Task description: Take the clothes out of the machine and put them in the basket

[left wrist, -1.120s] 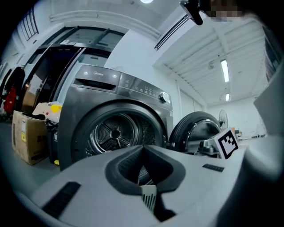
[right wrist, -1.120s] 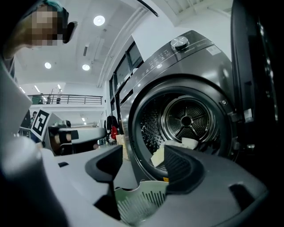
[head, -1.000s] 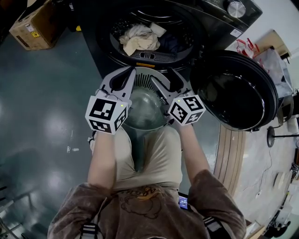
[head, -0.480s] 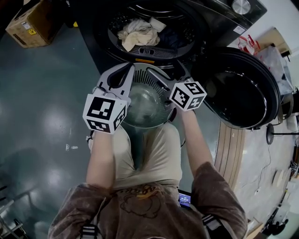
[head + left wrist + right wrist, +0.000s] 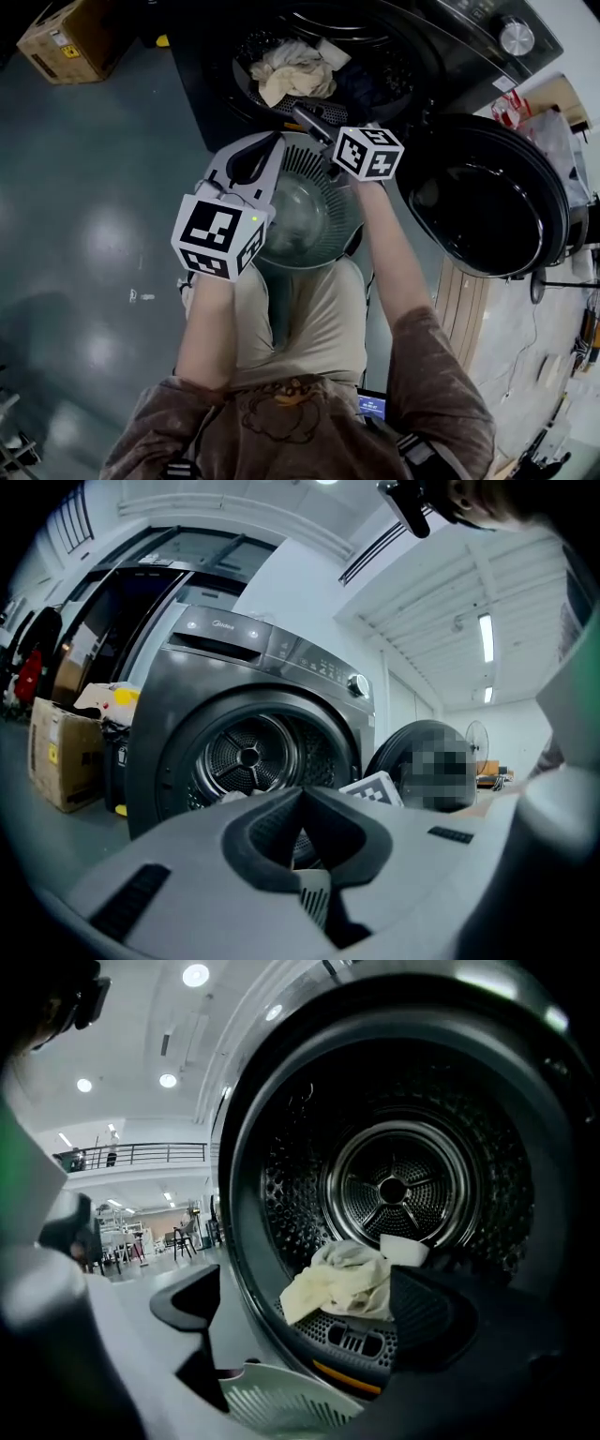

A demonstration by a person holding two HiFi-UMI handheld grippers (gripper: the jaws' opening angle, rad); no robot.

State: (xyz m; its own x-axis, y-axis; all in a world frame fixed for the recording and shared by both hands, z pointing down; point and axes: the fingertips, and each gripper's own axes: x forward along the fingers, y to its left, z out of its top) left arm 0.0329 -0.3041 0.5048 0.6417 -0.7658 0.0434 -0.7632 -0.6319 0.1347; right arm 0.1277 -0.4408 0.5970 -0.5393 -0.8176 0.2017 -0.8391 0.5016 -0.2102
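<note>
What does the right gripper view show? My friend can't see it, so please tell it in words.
The right gripper holds its jaws wide open with nothing in them and points into the round metal drum, where a crumpled cream cloth lies near the front edge. The white slatted rim of the basket shows below the jaws.

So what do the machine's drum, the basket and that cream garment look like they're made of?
Drum: likely stainless steel, shiny, with punched holes and bright reflections.
Basket: probably moulded plastic, pale and smooth, with slotted walls.
Cream garment: soft fabric, matte, crumpled in loose folds; the fibre can't be told.
</note>
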